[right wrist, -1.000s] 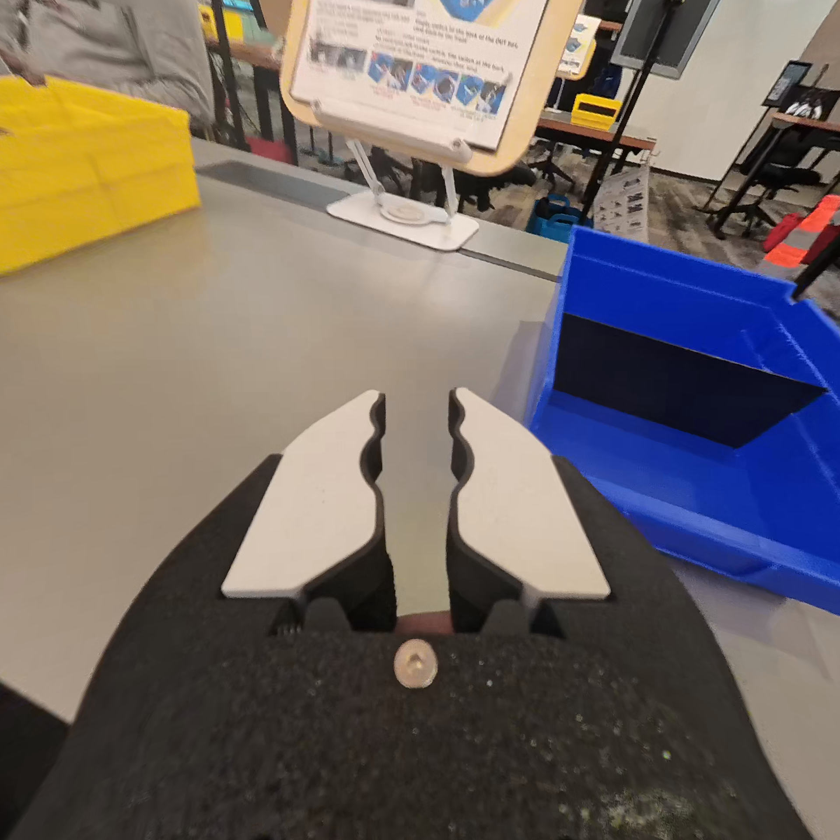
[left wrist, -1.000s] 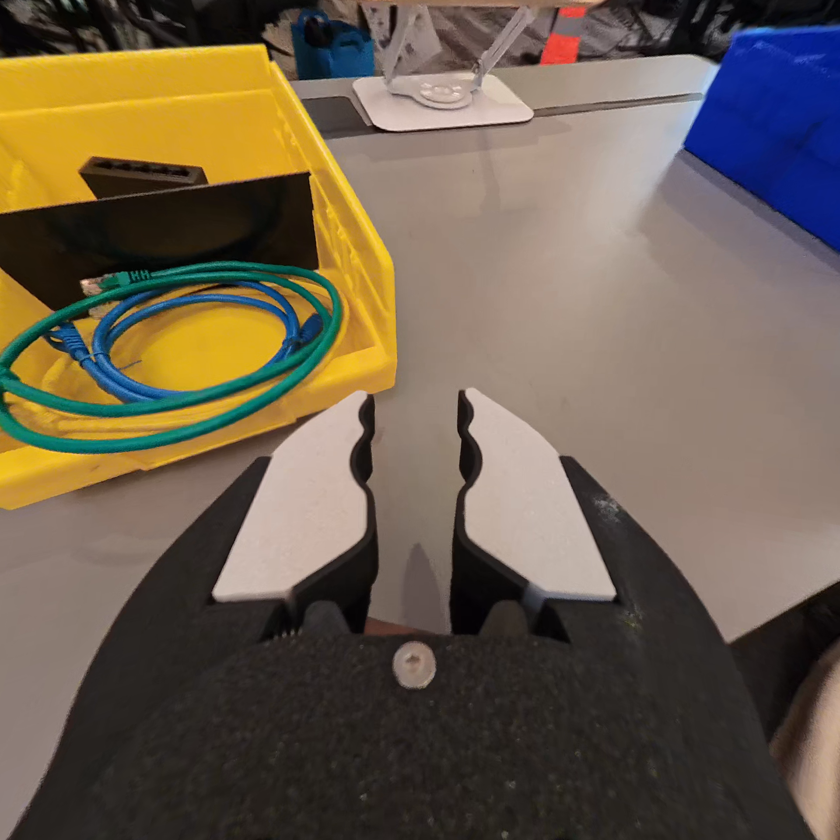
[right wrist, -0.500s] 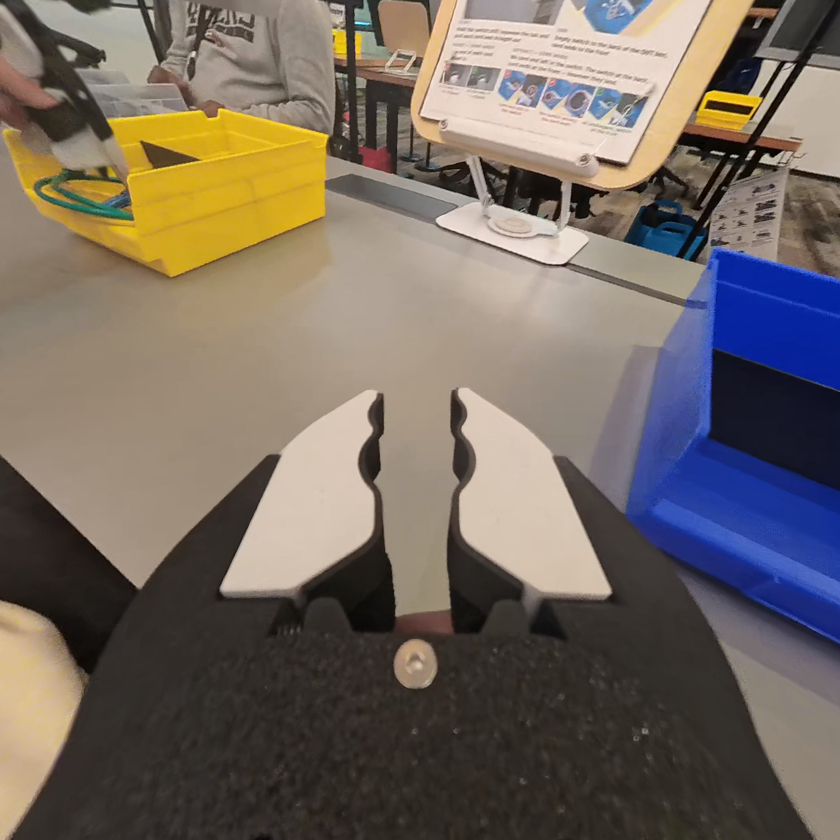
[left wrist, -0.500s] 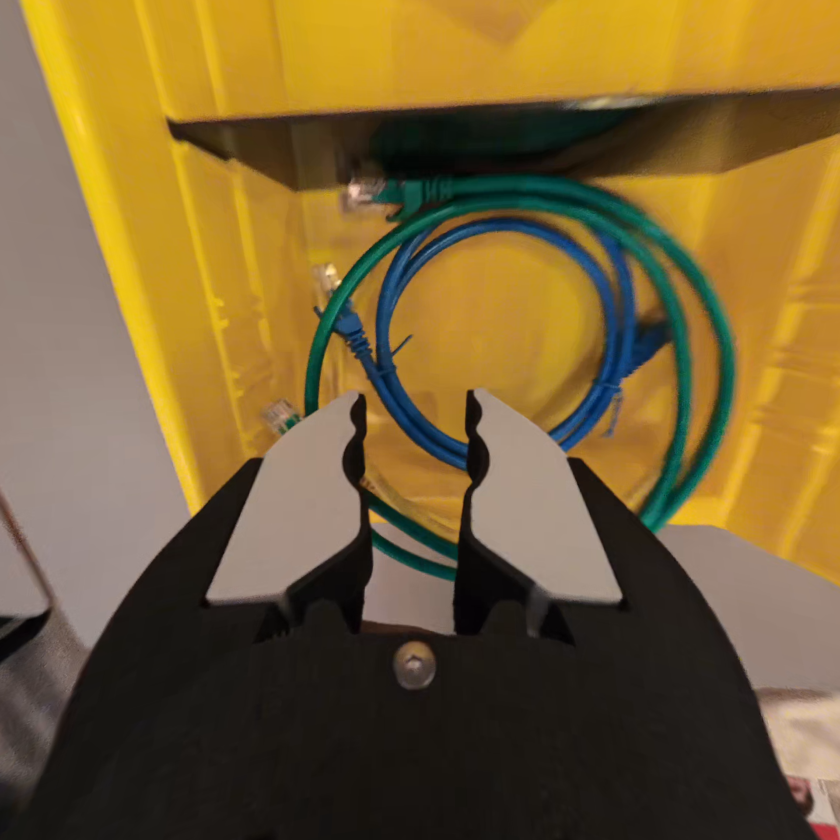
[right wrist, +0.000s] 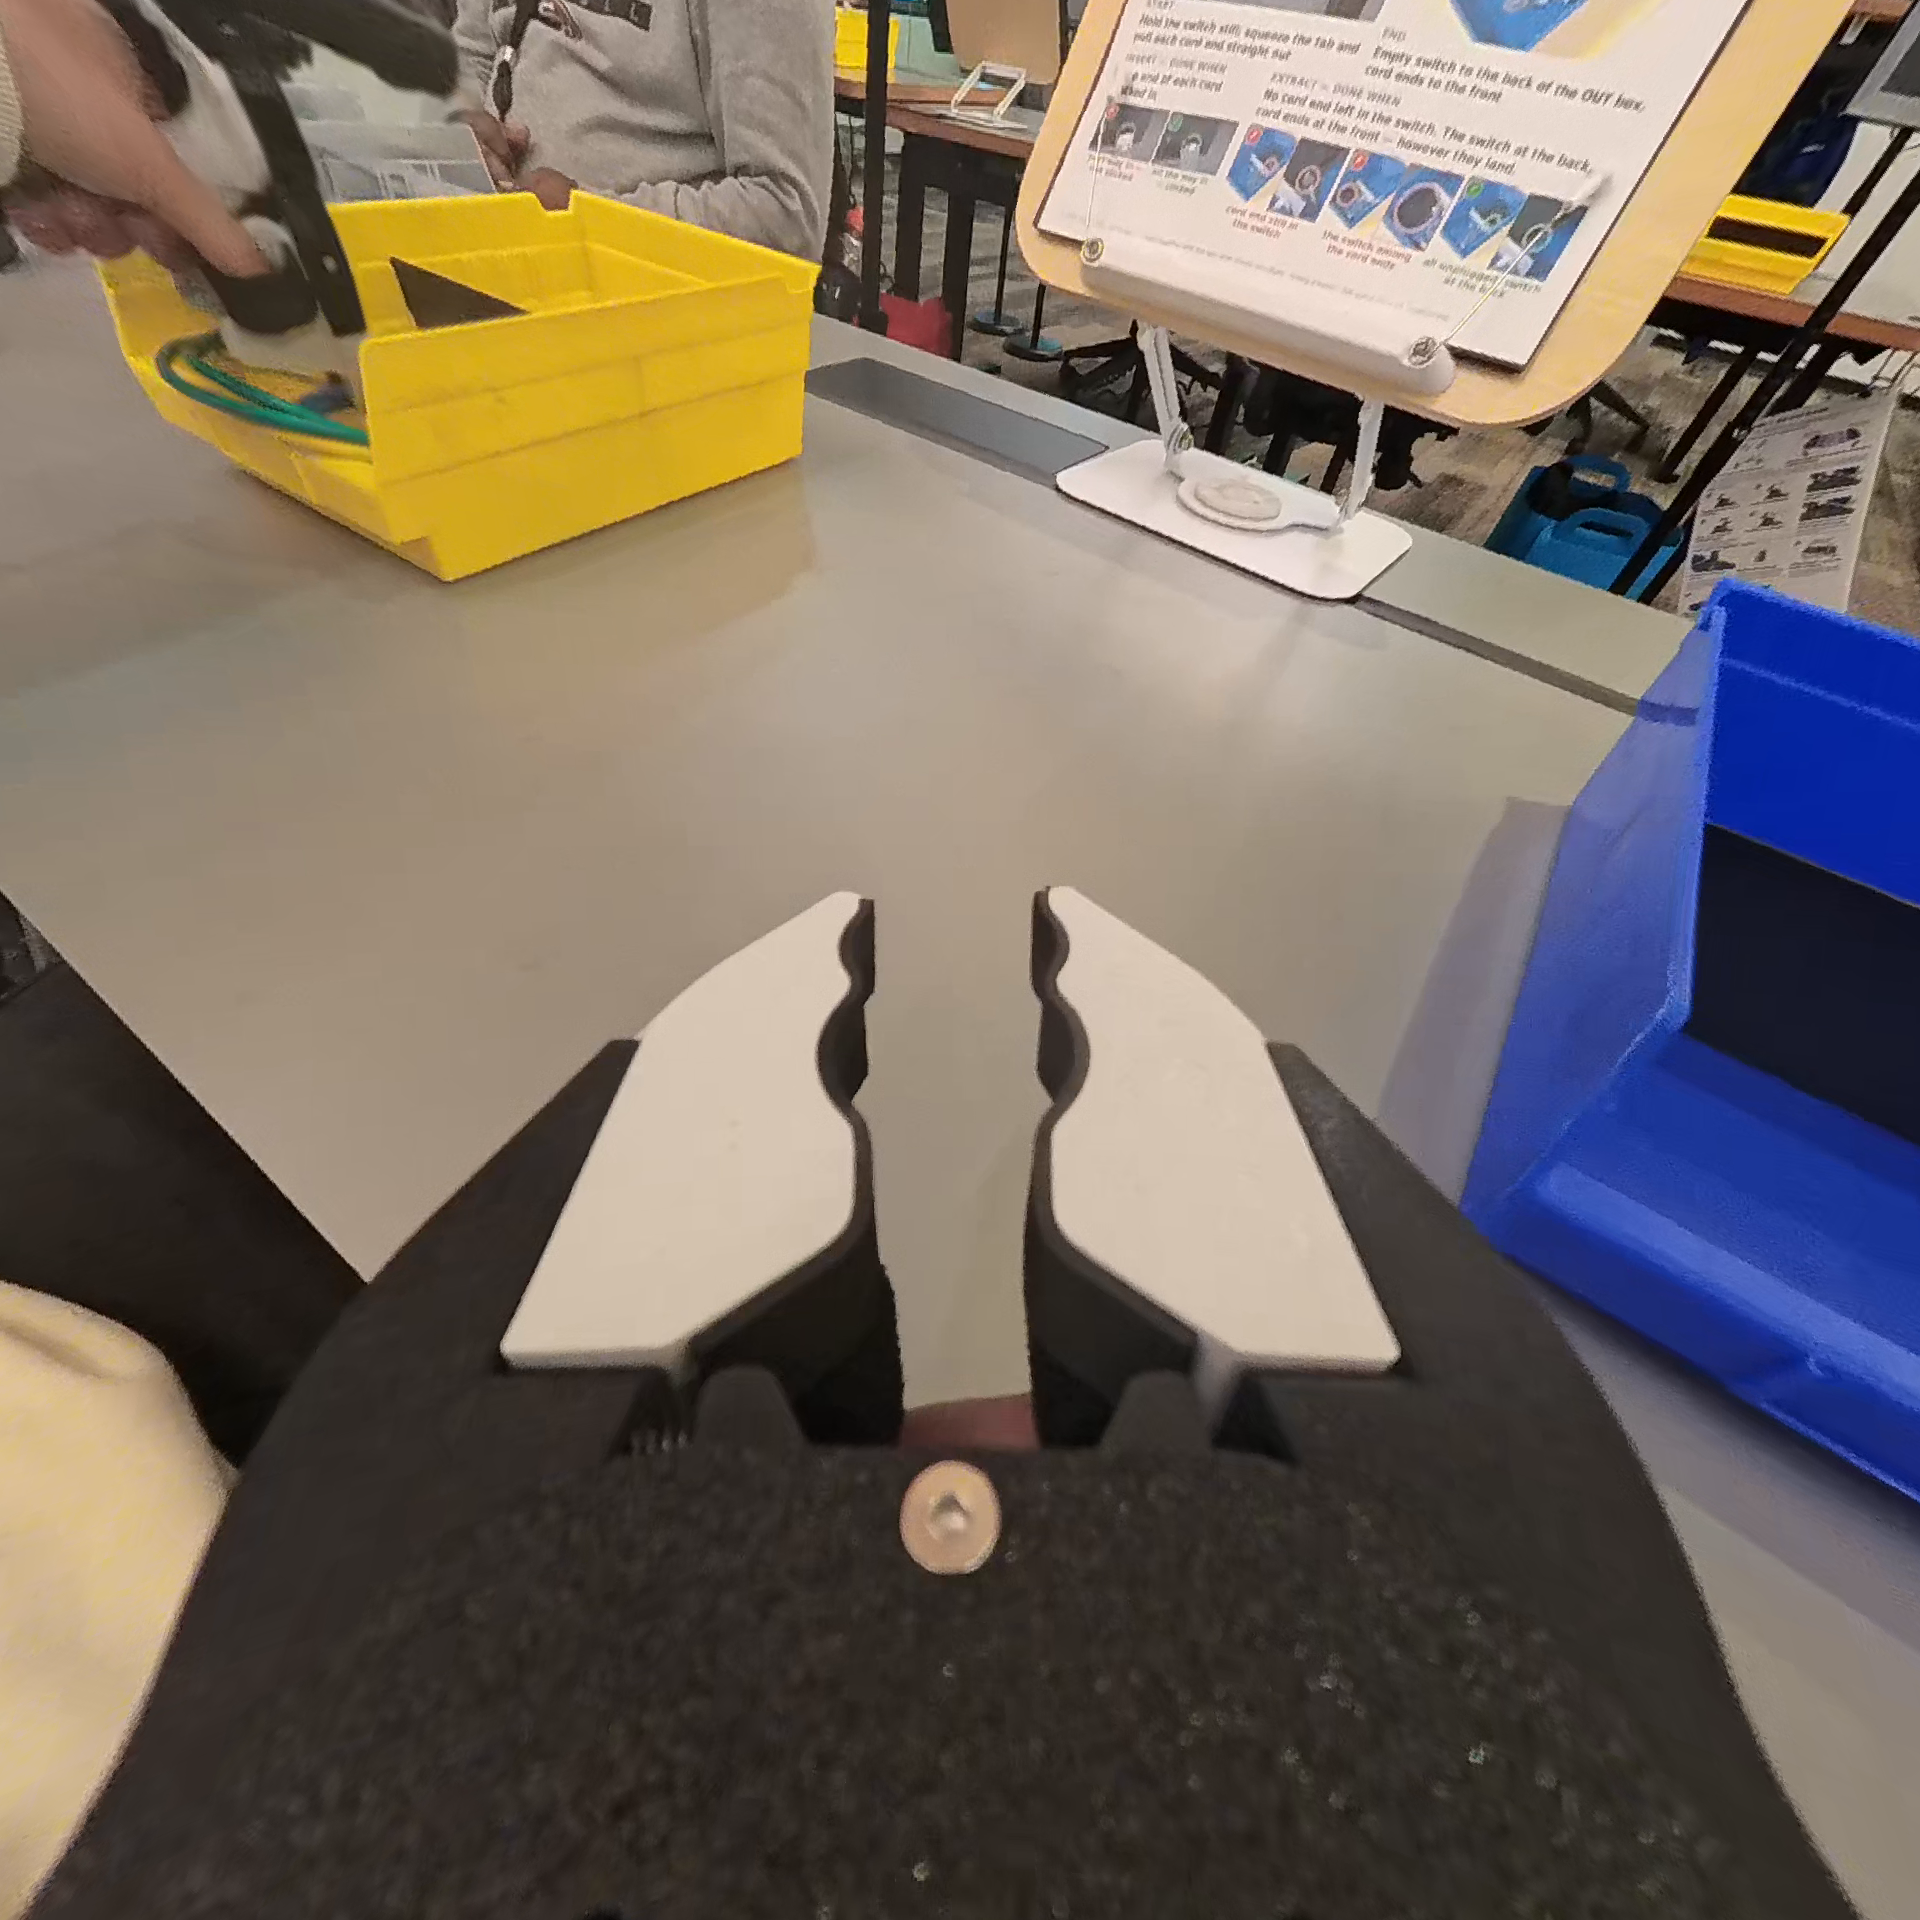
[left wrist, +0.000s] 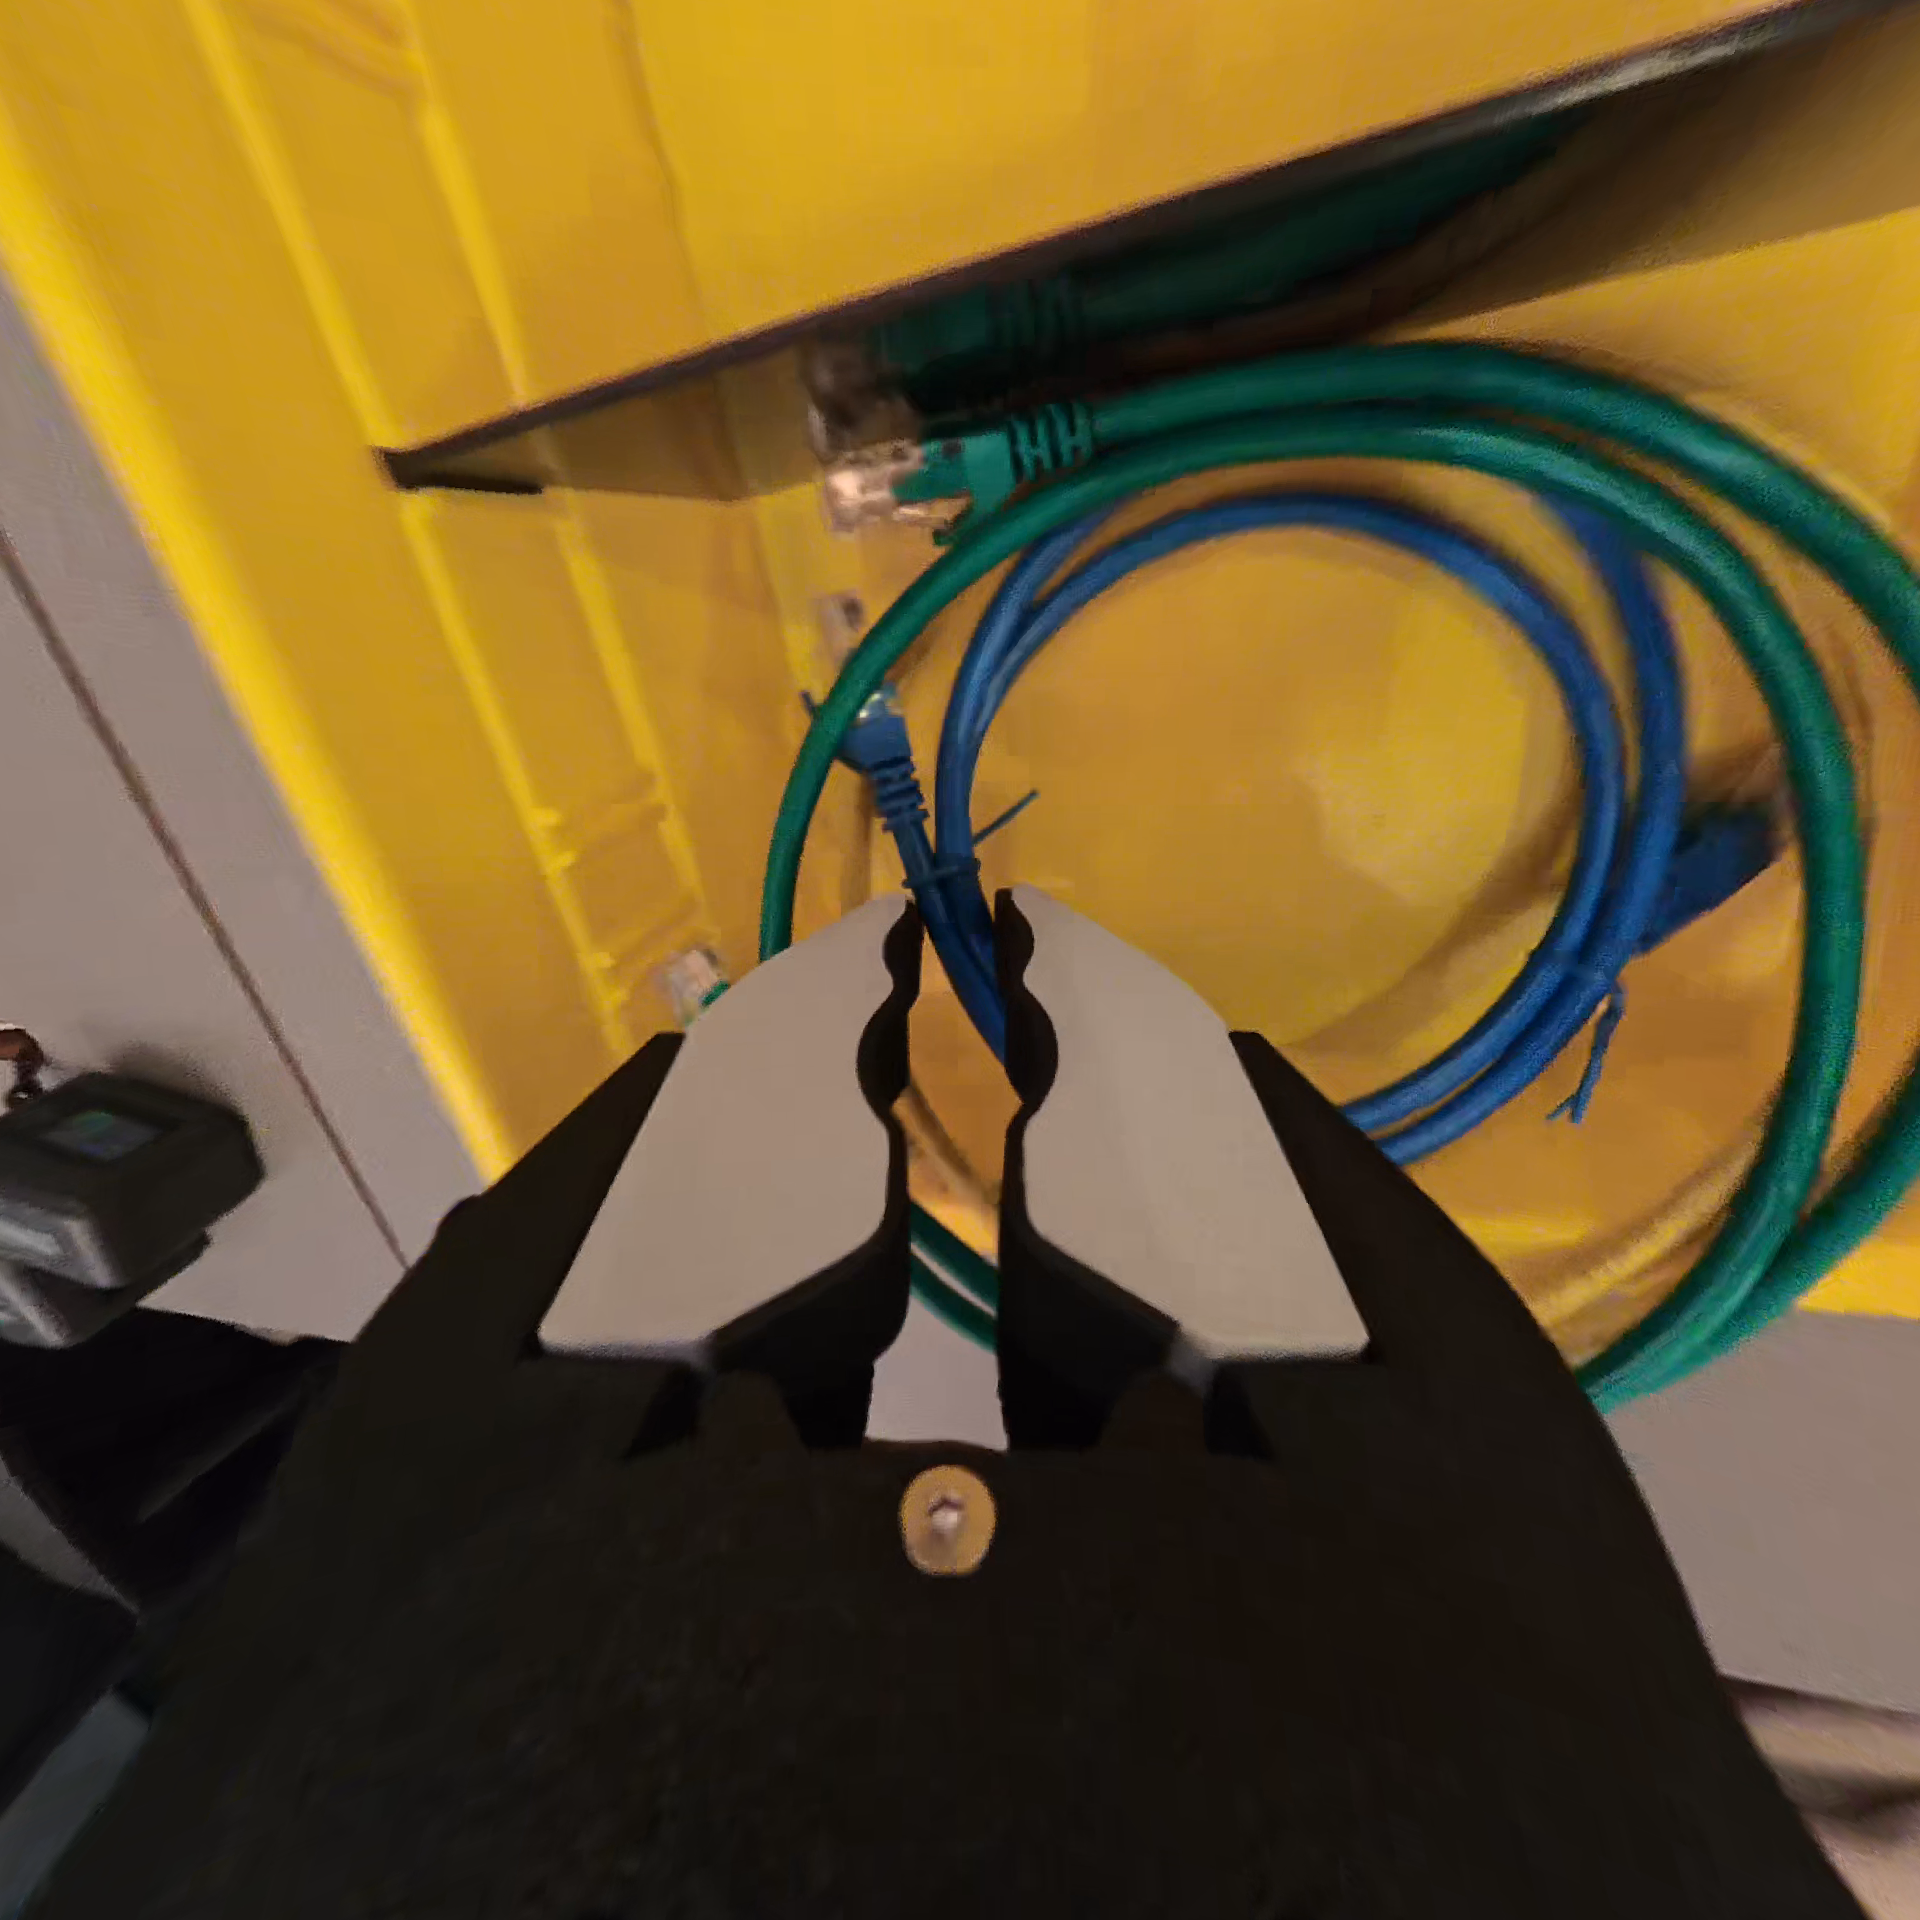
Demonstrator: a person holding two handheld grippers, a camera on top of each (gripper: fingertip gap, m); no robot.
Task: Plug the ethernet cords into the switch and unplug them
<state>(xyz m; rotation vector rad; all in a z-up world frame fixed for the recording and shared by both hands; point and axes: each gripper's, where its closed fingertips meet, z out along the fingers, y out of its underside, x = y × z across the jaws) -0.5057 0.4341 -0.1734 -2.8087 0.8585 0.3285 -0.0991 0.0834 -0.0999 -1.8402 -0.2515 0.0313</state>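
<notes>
In the left wrist view a coiled blue ethernet cord (left wrist: 1247, 516) and a larger coiled green ethernet cord (left wrist: 1813, 831) lie in the front part of a yellow bin (left wrist: 520, 312). My left gripper (left wrist: 958, 914) is down in the bin, shut on the blue cord's tied strands just below its blue plug (left wrist: 883, 743). The green cord's plug (left wrist: 935, 473) lies against the black divider (left wrist: 644, 457). The switch is hidden. My right gripper (right wrist: 953, 914) is open and empty above the grey table (right wrist: 623, 779). The right wrist view shows the left gripper (right wrist: 281, 301) in the yellow bin (right wrist: 582, 416).
A blue bin (right wrist: 1662, 1143) with a dark divider stands at the right. A stand with an instruction sheet (right wrist: 1299, 208) is at the table's far edge. A person in grey (right wrist: 644, 94) sits behind the yellow bin. A dark grey device (left wrist: 104, 1174) lies left of the bin.
My left gripper moved from the table into the yellow bin, went down over the cords and closed its jaws on the blue cord. My right gripper turned left and stayed open.
</notes>
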